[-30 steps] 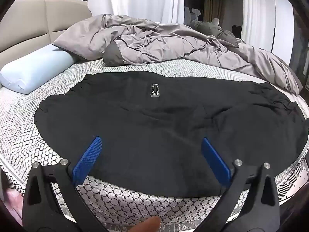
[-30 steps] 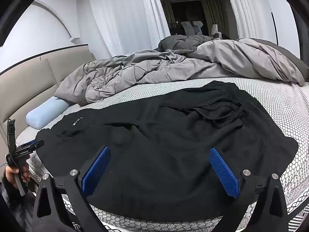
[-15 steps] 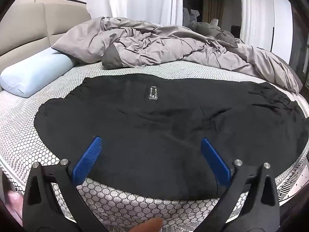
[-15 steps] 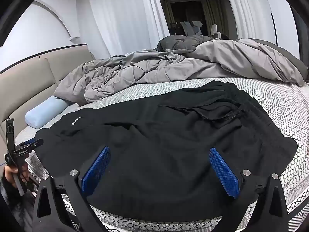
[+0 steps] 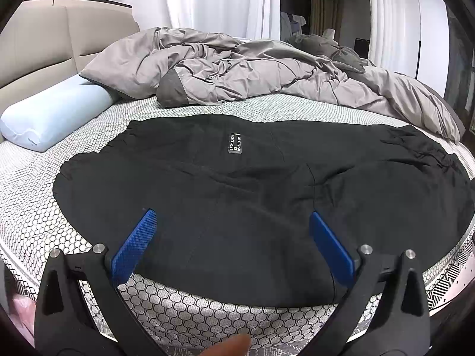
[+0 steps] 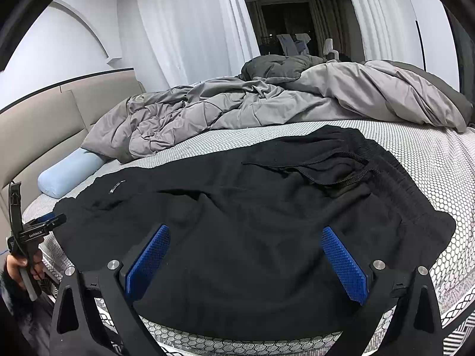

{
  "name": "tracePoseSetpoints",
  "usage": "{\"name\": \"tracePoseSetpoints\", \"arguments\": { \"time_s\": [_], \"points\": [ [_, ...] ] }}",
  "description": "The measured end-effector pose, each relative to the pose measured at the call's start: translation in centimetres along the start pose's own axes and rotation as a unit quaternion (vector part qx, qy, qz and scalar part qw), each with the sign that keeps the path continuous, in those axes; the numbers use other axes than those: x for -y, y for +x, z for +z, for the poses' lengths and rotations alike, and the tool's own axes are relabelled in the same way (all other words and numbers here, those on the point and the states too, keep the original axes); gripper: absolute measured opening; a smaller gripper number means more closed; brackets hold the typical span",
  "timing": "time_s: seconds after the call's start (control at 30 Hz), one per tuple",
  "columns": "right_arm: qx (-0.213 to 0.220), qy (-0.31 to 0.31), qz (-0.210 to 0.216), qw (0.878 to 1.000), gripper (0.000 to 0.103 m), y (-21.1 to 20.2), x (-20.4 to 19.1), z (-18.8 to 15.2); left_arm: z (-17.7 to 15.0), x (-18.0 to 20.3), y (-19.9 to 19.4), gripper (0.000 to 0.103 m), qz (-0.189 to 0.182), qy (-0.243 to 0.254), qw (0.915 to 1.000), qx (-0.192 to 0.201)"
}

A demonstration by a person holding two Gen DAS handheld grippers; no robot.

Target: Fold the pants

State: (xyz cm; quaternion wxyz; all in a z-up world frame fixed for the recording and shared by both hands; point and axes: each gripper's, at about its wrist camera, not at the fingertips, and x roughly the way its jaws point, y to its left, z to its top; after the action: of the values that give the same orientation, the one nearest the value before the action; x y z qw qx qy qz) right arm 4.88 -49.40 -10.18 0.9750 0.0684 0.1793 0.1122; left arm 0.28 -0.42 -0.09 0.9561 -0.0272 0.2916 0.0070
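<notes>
Your left gripper [image 5: 231, 225] and right gripper [image 6: 246, 241] both hover with jaws spread wide, holding and touching nothing. The black pants [image 5: 252, 195] lie spread flat along the mattress's [image 5: 184, 311] near edge.

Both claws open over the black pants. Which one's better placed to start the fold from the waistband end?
Probably right. The right claw hangs open near the waistband and drawstring of the pants. The left claw is open toward the opposite end, by the pillow.
</notes>
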Motion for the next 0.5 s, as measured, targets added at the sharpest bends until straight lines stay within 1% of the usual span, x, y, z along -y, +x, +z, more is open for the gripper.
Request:
{"name": "tracePoseSetpoints", "arguments": {
  "time_s": [0.5],
  "points": [
    [0.001, -0.002, -0.003, 1.0, 0.103, -0.02, -0.04, -0.07, -0.01, 0.09, -0.03, 0.102, 0.001, 0.002, 1.0, 0.001]
  ]
}}
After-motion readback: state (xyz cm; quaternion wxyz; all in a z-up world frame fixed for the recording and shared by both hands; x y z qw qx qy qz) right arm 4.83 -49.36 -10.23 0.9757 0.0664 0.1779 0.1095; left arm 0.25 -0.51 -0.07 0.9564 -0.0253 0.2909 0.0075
